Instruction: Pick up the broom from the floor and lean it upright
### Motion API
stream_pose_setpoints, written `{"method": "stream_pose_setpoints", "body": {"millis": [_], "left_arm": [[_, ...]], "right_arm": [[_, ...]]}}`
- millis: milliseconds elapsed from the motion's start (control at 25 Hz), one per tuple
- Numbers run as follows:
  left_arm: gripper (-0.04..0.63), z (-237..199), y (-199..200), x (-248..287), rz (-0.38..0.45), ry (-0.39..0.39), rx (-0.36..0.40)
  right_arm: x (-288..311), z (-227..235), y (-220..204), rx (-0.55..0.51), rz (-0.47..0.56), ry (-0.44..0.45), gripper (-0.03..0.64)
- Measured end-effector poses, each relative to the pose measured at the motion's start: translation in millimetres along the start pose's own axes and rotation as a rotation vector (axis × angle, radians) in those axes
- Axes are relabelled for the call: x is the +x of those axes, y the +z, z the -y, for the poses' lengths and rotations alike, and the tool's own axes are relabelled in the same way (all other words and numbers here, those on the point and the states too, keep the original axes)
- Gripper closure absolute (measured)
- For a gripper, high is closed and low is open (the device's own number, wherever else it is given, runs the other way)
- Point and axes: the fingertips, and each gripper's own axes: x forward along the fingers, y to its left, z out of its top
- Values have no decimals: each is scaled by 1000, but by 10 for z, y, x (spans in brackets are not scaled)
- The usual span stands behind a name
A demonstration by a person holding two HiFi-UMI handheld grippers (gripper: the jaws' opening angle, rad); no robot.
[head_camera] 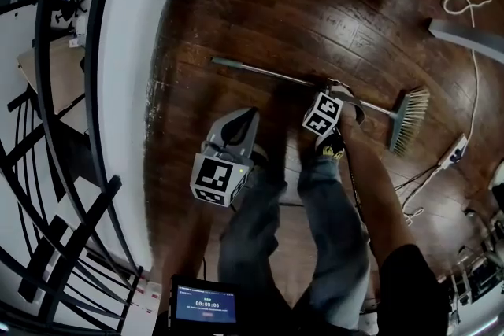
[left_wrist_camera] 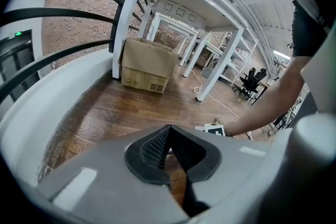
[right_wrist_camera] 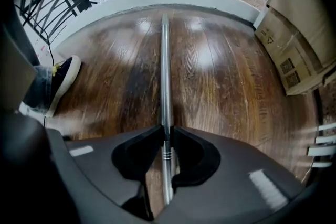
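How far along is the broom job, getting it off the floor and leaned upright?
Done: the right tongs are closed on the metal handle of the broom. In hand: that grip only; the broom lies flat on the wood floor. Left: lifting it and leaning it upright. The left tongs are shut and empty.

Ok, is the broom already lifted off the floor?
No, the broom lies flat along the wooden floor in the head view.
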Motion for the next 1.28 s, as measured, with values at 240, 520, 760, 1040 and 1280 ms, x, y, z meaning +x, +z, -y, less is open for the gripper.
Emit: {"method": "stream_pose_setpoints", "body": {"millis": [240,520,760,1040,1280], "left_arm": [[575,177,451,-388,22,11,-7],[575,759,1221,-844,53,-36,56],[576,1270,1561,-1078,55,-84,113],[576,1692,1714,-1036,31,-123,173],[576,2020,1867,-987,16,-160,201]], "right_arm": [[-847,92,127,39,153,-10,540],[-2146,260,81,115,338,-71,540],[-2816,301,-159,177,406,-119,541],[-3295,369,-462,233,490,-172,540],[-3721,437,-701,317,568,-195,540]]}}
